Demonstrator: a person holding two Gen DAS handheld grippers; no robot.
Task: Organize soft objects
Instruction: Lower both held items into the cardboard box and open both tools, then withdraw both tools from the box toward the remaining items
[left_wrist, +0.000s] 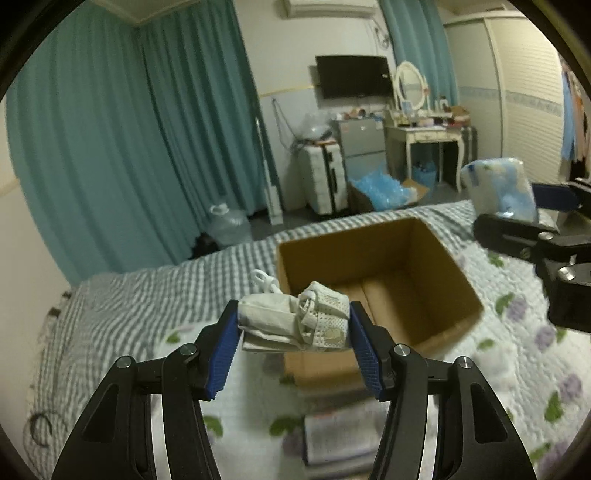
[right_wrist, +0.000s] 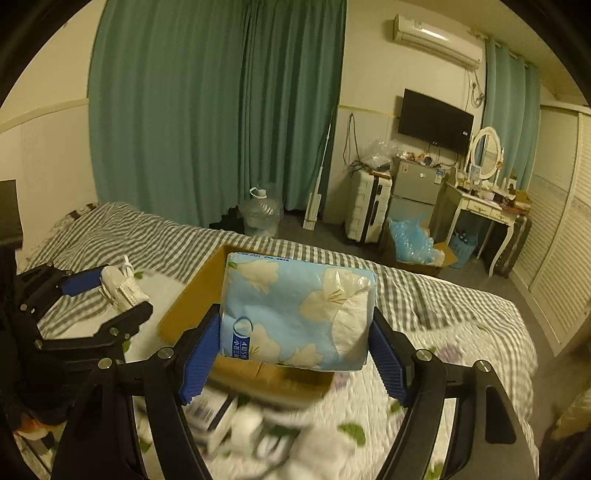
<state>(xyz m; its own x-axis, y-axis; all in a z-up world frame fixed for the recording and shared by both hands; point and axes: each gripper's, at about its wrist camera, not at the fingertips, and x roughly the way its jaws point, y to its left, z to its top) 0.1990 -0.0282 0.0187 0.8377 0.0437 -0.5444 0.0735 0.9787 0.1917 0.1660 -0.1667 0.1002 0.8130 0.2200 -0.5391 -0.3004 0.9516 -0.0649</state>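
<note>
Cardboard box (left_wrist: 373, 273) below; left gripper (left_wrist: 293, 325) clamps sock bundle (left_wrist: 295, 323), right gripper (right_wrist: 295, 332) tissue pack (right_wrist: 295, 314).

Teal curtains (right_wrist: 221, 110) fill the wall straight ahead, with a clear water jug (right_wrist: 260, 218) on the floor at their foot. Further right, a white suitcase (right_wrist: 365, 206) stands just beside a small grey fridge (right_wrist: 415, 188), and a black TV (right_wrist: 434, 122) hangs above them. Right of that there's a white dressing table (right_wrist: 484, 203) with an oval mirror (right_wrist: 487, 153). High up, an air conditioner (right_wrist: 437, 38).
</note>
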